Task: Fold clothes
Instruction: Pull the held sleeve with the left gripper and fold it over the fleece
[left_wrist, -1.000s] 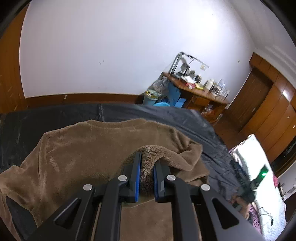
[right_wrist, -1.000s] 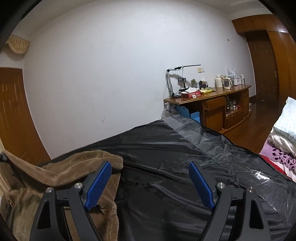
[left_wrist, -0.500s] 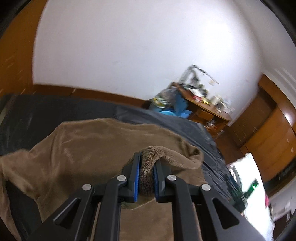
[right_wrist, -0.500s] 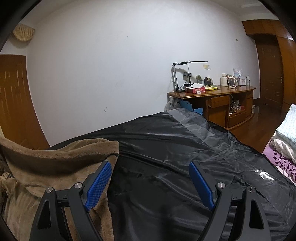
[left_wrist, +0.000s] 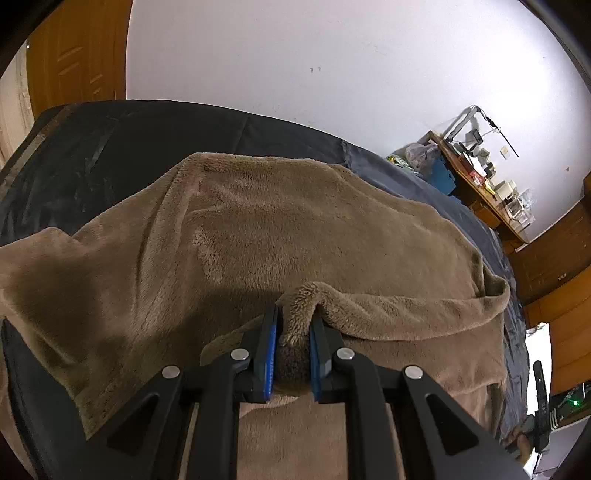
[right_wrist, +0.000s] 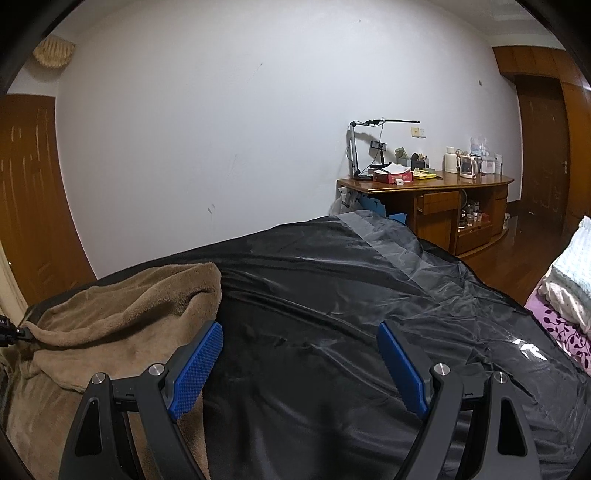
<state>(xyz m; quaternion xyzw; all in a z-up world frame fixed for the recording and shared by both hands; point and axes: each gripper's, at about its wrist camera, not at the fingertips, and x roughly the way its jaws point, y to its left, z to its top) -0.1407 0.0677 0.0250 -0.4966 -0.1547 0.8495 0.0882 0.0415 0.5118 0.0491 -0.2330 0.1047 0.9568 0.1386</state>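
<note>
Hidden: we lose the fleece (left_wrist: 280, 236) edges under the left tongs (left_wrist: 291, 332).
Left tongs: pinching a fleece fold.
Right tongs (right_wrist: 301, 360): spread, over the black sheet (right_wrist: 351, 295).
Fleece: on the sheet.
Around: desk (right_wrist: 424, 184) beyond.

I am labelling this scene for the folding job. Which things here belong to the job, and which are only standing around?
Belong to the job:
- brown fleece garment
- left tool, shut on its folded edge
- right tool, open
- black cover under the garment

Only standing around:
- wooden desk
- desk lamp
- kettle
</note>
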